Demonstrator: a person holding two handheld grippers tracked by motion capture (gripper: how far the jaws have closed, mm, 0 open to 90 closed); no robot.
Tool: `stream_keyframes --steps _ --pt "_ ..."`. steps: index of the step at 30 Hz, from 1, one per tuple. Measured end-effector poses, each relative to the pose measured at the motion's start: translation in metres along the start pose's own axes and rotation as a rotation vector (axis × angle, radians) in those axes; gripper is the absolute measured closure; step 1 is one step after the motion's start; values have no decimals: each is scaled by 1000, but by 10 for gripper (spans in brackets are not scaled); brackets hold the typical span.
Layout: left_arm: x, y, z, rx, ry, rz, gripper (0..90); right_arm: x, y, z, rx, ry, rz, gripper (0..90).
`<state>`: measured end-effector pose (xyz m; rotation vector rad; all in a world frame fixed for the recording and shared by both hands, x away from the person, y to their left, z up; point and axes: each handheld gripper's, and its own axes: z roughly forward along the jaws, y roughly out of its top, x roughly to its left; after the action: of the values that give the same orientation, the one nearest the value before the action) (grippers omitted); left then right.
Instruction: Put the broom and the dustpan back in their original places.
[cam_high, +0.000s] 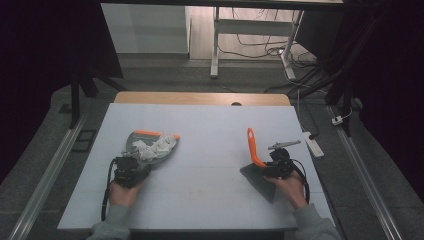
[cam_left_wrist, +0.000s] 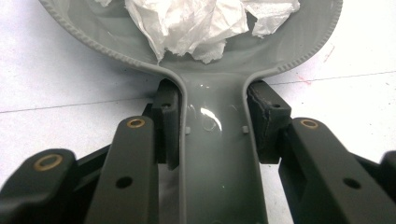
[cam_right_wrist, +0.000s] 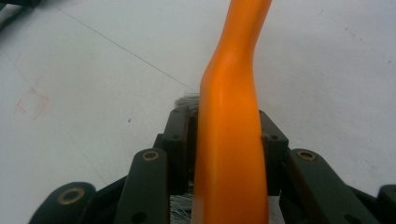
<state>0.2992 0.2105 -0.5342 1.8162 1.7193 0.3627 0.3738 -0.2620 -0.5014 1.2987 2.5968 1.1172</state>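
I have the left tool (cam_left_wrist: 212, 135) clamped on the grey handle of the dustpan (cam_left_wrist: 215, 84), pads pressing either side of the neck just behind the pan. The pan lies flat on the bench (cam_high: 210, 130), toward its left side, with a wad of crumpled white paper (cam_left_wrist: 191, 23) sitting well inside it. In the high view the dustpan (cam_high: 150, 145) has an orange strip along its far lip, and my left tool (cam_high: 131, 167) sits at its near end.

On the right side of the bench, well apart from the pan, my right tool (cam_right_wrist: 226, 135) has the orange handle of the brush (cam_right_wrist: 231, 140) between its jaws. The pads look close against the handle, but I cannot tell whether they press or merely flank it. In the high view the brush (cam_high: 255, 150) stands tilted, handle up and away, the dark bristle head down on the bench by my right tool (cam_high: 277, 165).

My read is that the sweeping is done and the brush is being set down. To do this well I would ease the right jaws apart only once the bristle head rests fully on the bench, so the handle does not tip over. Meanwhile I would keep the dustpan level and steady, since any tilt could spill the paper.
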Motion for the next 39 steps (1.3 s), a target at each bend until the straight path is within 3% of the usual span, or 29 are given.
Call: stream_keyframes --steps 10,15,22,24,32,37,39 --pt "1 1 -1 -1 -17 8 540 0 2 3 31 -75 -40 514" --pt "2 1 -2 -7 -26 -1 509 -2 2 4 36 -80 -42 490" --pt "0 1 -8 -48 1 28 308 -1 3 5 50 -160 -62 398" --pt "1 0 -10 -52 2 32 278 2 3 4 35 -206 -75 387" --pt "2 -2 -17 -67 7 33 208 5 3 -5 -23 -204 -81 394" --pt "3 -5 -29 -108 -20 46 202 11 0 -15 -80 -177 -132 424" --pt "4 -7 -33 -117 -39 69 201 15 -1 -16 -98 -166 -161 424"
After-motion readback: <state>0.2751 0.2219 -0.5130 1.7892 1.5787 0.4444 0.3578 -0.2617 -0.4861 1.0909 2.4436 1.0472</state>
